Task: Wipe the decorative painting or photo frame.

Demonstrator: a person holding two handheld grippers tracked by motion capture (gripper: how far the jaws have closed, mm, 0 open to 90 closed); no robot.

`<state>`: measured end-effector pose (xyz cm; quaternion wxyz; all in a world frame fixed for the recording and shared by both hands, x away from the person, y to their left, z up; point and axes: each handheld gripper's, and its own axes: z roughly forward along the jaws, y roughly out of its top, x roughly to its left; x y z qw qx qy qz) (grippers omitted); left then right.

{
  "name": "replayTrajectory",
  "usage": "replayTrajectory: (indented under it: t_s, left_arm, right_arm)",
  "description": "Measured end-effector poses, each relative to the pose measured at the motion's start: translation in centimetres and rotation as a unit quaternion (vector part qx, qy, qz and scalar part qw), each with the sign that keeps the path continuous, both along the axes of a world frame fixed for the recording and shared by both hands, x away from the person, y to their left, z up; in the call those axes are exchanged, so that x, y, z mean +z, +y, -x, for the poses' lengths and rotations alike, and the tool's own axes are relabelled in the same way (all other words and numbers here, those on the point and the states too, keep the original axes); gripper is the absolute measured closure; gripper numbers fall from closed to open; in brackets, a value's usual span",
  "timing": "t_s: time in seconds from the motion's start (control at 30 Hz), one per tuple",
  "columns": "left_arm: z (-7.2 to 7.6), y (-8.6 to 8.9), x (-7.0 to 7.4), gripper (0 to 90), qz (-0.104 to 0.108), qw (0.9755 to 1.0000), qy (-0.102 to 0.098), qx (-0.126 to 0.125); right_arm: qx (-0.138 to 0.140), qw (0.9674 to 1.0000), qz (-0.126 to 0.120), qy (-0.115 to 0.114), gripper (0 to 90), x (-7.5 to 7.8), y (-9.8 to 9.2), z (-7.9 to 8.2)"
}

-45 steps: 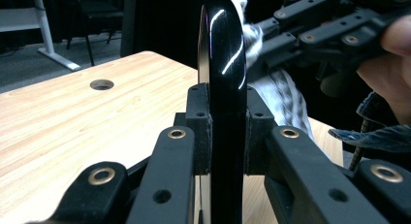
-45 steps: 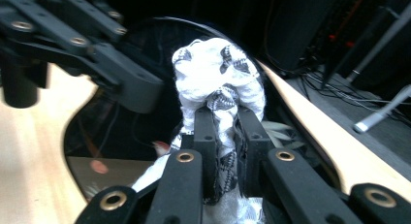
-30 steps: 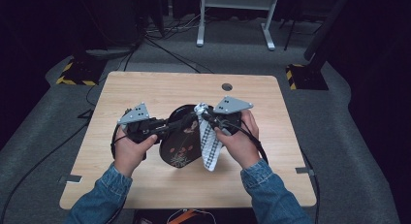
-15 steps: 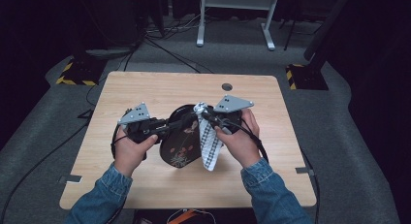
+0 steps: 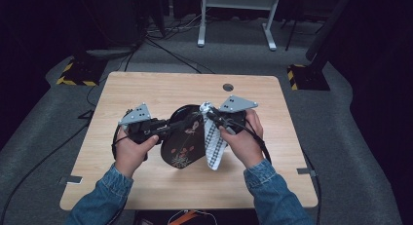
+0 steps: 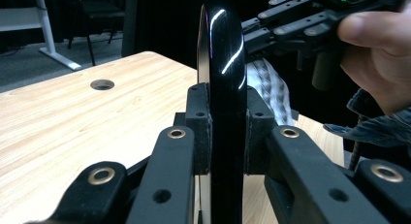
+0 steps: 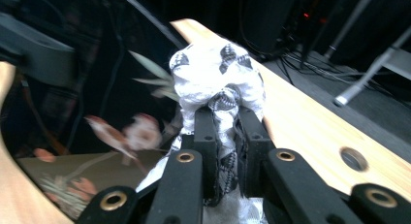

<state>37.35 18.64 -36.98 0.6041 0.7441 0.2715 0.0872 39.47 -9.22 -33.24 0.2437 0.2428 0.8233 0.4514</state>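
One black plate (image 5: 182, 140), one checked cloth (image 5: 213, 142), two grippers over the counter (image 5: 146, 91). Left gripper (image 5: 182, 123) fingers (image 6: 201, 132) clamped on the plate's rim, plate held on edge, possibly just clear of the counter. Right gripper (image 5: 210, 113) fingers (image 7: 206, 136) pinched tight on the bunched cloth, which touches the plate's flowered face and hangs down beside it.

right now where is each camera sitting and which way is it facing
High view: above the person's side, facing forward and down on the table; shows both forearms, left gripper and right gripper.
Left gripper view: rides that gripper, looking along its jaws clamped on the black plate.
Right gripper view: rides that gripper, looking along its jaws gripping the cloth.
Shared: plate, cloth, table.
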Motion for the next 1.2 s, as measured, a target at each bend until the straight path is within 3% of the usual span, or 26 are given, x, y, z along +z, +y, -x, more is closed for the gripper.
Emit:
replayTrajectory:
  t_s: [0.17,0.3,0.4,0.57,0.7,0.83,0.97,1.2]
  left_arm:
    - [-0.1,0.1,-0.1,78.1,0.003,1.0000,0.002,0.001]
    - [0.0,0.0,-0.1,78.1,0.004,1.0000,0.001,0.000]
    - [0.0,0.0,0.0,78.1,0.002,1.0000,0.000,0.002]
    - [0.0,0.0,0.0,78.1,0.003,1.0000,0.001,0.002]
    - [0.0,-0.1,0.0,78.1,0.001,1.0000,-0.001,0.000]
    - [0.0,-0.1,0.0,78.1,0.001,1.0000,0.001,0.002]
    - [0.0,0.0,0.0,78.1,0.002,1.0000,0.000,0.001]
    - [0.1,-0.1,-0.1,78.1,0.002,1.0000,0.001,0.001]
  right_arm:
    - [0.035,0.9991,0.023,-0.004,81.3,-0.6,2.2,1.2]
    - [0.045,0.9989,0.016,0.002,81.3,-0.9,2.4,1.4]
    - [0.042,0.9990,0.015,0.005,81.4,-0.8,2.2,1.3]
    - [-0.001,0.9999,0.010,0.003,81.4,-0.8,0.5,0.4]
    - [-0.002,0.9999,0.016,-0.002,81.4,-0.8,0.6,0.6]
    - [0.028,0.9990,0.035,-0.004,81.4,-1.3,2.3,1.6]
    - [0.037,0.9984,0.043,-0.003,81.4,-1.6,2.9,2.0]
    - [0.020,0.9995,0.024,0.001,81.4,-1.3,1.8,1.3]
